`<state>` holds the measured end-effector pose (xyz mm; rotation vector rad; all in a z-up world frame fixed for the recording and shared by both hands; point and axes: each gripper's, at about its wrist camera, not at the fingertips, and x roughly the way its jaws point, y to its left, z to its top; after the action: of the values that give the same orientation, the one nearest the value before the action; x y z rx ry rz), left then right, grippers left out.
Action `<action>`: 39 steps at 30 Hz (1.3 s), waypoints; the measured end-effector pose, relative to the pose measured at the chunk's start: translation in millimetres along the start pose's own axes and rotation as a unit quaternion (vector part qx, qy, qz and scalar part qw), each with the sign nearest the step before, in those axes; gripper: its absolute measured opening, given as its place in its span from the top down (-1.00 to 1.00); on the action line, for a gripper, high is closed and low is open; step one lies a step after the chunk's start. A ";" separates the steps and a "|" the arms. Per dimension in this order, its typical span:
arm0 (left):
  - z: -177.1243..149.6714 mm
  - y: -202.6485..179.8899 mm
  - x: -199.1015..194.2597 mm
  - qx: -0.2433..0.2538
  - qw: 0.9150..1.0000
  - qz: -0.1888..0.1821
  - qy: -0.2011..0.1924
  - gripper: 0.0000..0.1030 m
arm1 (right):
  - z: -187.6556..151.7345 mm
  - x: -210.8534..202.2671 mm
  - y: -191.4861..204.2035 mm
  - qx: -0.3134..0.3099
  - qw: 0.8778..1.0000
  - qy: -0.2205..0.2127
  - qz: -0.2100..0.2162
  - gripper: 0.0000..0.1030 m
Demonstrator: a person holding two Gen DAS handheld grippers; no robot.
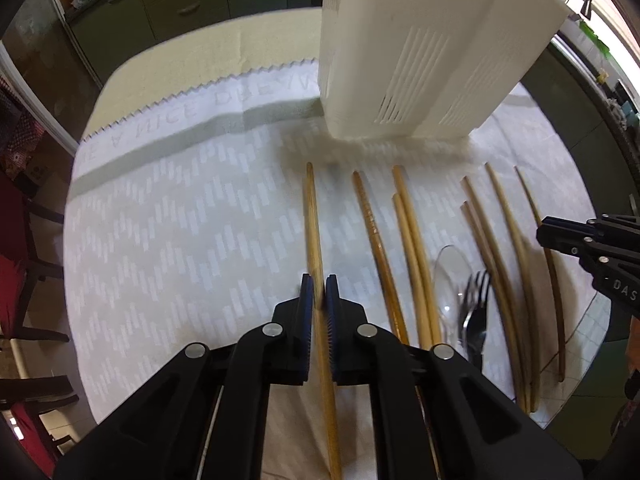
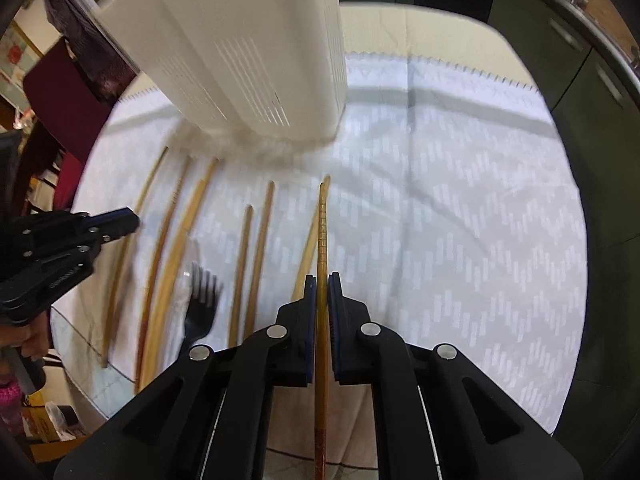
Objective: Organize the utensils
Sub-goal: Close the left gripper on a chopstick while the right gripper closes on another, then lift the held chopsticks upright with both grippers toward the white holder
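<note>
My left gripper (image 1: 319, 286) is shut on a light wooden chopstick (image 1: 313, 216), the leftmost of the row. My right gripper (image 2: 322, 284) is shut on a darker ridged chopstick (image 2: 322, 224) at the right end of the row. Several more wooden chopsticks (image 1: 412, 240) lie side by side on the white tablecloth (image 1: 180, 232). A clear plastic spoon (image 1: 450, 276) and a black fork (image 1: 476, 304) lie among them; the fork also shows in the right wrist view (image 2: 202, 300). A tall white slotted utensil holder (image 1: 420, 48) stands just beyond the chopstick tips.
The round table's edge (image 1: 80, 320) curves on the left, with red chairs (image 1: 12, 248) beyond. Green cabinets (image 1: 168, 4) stand behind. The other gripper shows at the right edge of the left wrist view (image 1: 592, 248) and at the left edge of the right wrist view (image 2: 60, 248).
</note>
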<state>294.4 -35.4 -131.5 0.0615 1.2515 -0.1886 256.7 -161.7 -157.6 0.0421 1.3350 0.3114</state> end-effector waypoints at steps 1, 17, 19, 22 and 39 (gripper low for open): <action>-1.0 -0.2 -7.7 0.002 1.000 -0.003 -0.011 0.87 | -2.0 -9.7 -0.1 0.000 1.000 -0.015 0.004 0.87; -19.3 -5.0 -129.8 0.010 0.992 -0.028 -0.119 0.88 | -47.7 -131.9 -22.9 0.005 0.981 -0.182 0.067 0.86; -23.1 -8.8 -138.5 0.015 0.991 -0.024 -0.132 0.88 | -52.7 -136.3 -23.8 0.006 0.979 -0.191 0.066 0.87; -26.3 -14.4 -150.6 0.024 0.988 -0.021 -0.151 0.88 | -56.6 -139.7 -23.4 0.005 0.978 -0.197 0.065 0.87; -8.3 -26.2 -178.8 0.046 0.983 -0.029 -0.175 0.88 | -38.2 -189.2 -9.8 -0.027 0.968 -0.237 0.079 0.87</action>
<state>228.3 -40.6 36.8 0.0690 0.8947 -0.2954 184.5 -223.3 10.7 0.1685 0.8478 0.4413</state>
